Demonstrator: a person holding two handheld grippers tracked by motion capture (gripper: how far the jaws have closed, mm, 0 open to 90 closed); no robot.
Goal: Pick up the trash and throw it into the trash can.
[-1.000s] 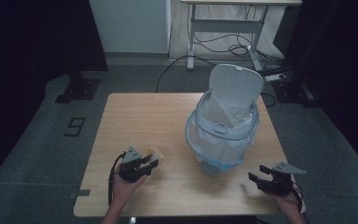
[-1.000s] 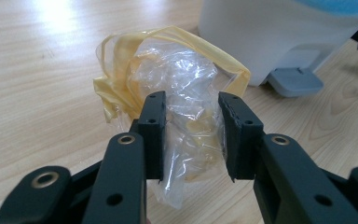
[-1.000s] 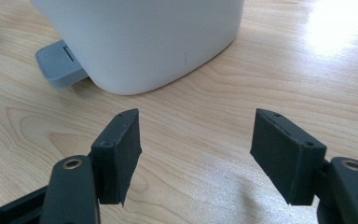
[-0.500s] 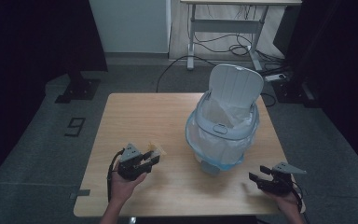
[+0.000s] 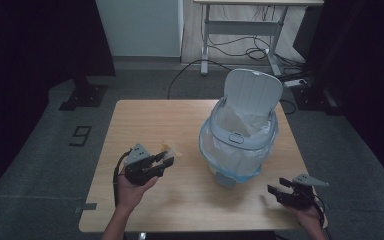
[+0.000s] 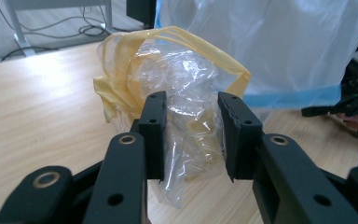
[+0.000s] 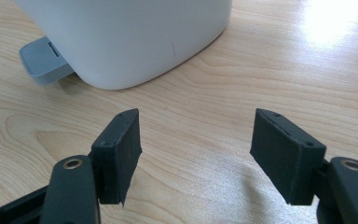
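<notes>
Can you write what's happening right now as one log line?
left gripper: shut on plastic bag | right gripper: open, nothing held | bin: lid up

my left gripper [image 6: 189, 126] is black with brass-coloured rivets, and the crumpled bag [image 6: 177, 88] between its pads is clear plastic edged in yellow. my right gripper [image 7: 196, 154] is black too, topped by a grey plate. the bin [image 5: 240, 145] at far right is pale grey-white with a grey pedal [image 7: 44, 60]; its liner [image 6: 279, 46] is milky clear with a blue band. the table [image 5: 145, 120] is light wood with a wavy grain.
</notes>
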